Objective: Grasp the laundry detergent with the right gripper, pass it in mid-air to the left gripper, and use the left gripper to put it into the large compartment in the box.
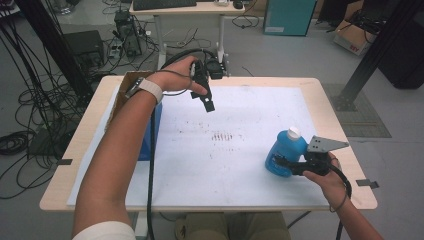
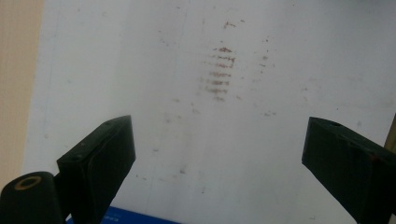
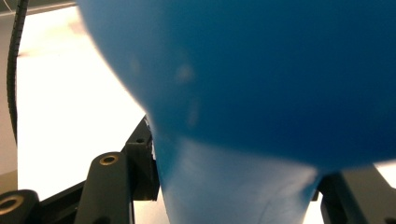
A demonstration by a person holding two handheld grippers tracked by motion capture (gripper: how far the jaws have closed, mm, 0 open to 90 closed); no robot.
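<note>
Blue bottle point(image 1: 284, 152) with a white cap, standing upright near the right edge of the worktop point(image 1: 320, 85), on the white sheet point(image 1: 235, 165). Right tongs point(image 1: 280, 162) clamped on the lower body of the bottle, coming in from the side nearest the person; up close in the right gripper view, blue plastic point(image 3: 261, 93) squeezed between the black jaws. Grey three-cornered plate on top of those tongs, just right of the bottle's cap.

Left tongs point(image 1: 209, 104) well away from the bottle, over the far left part of the sheet, pointing down, jaws spread wide with nothing between them; wide gap point(image 2: 219, 154) plain in the left gripper view too. Brownish smudges point(image 1: 222, 136) on the sheet, roughly midway between bottle and left tongs. Cardboard box point(image 1: 125, 90) and a blue thing point(image 1: 152, 135) far left of the bottle, partly hidden by the left forearm. Nothing else standing close around the bottle. Black cable point(image 1: 151, 175) trailing off the near edge, left of the bottle.
</note>
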